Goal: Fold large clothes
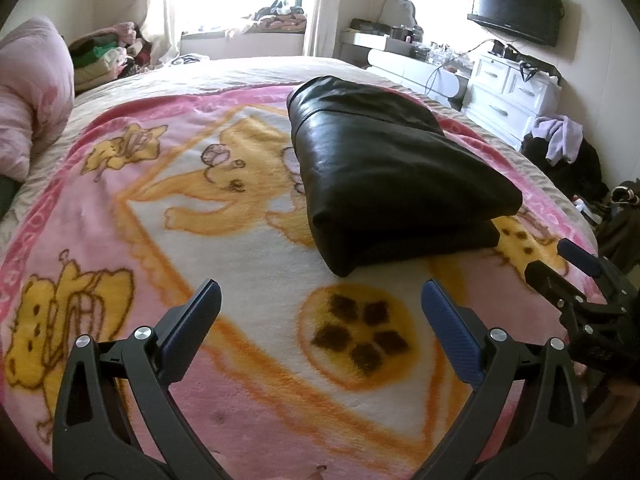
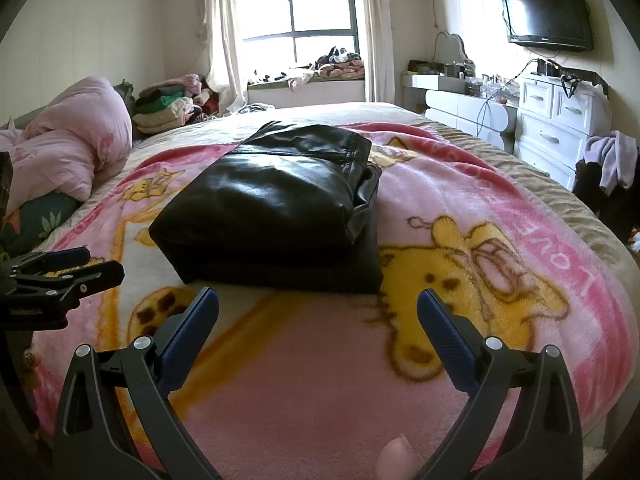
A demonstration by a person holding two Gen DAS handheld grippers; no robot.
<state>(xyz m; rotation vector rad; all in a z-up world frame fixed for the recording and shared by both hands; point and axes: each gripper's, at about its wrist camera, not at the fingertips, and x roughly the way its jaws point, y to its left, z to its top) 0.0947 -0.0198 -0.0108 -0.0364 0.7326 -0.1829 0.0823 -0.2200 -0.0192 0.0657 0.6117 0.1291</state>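
A pink cartoon-print fleece blanket (image 1: 248, 248) covers the bed. In the left wrist view, the left gripper (image 1: 320, 308) gapes wide, empty, short of the folded black leather garment (image 1: 384, 176). In the right wrist view, the right gripper (image 2: 318, 312) is likewise spread and empty; the slick garment's layers could slide apart if nudged.

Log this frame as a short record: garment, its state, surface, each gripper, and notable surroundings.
garment: black leather jacket
state: folded into a compact bundle, lying flat
surface: pink cartoon blanket spread on the bed
left gripper: open, empty, short of the jacket's near edge
right gripper: open, empty, short of the jacket's near edge
contact: neither gripper touches the jacket
surroundings: pink quilt bunched at left; white dresser and wall television at right
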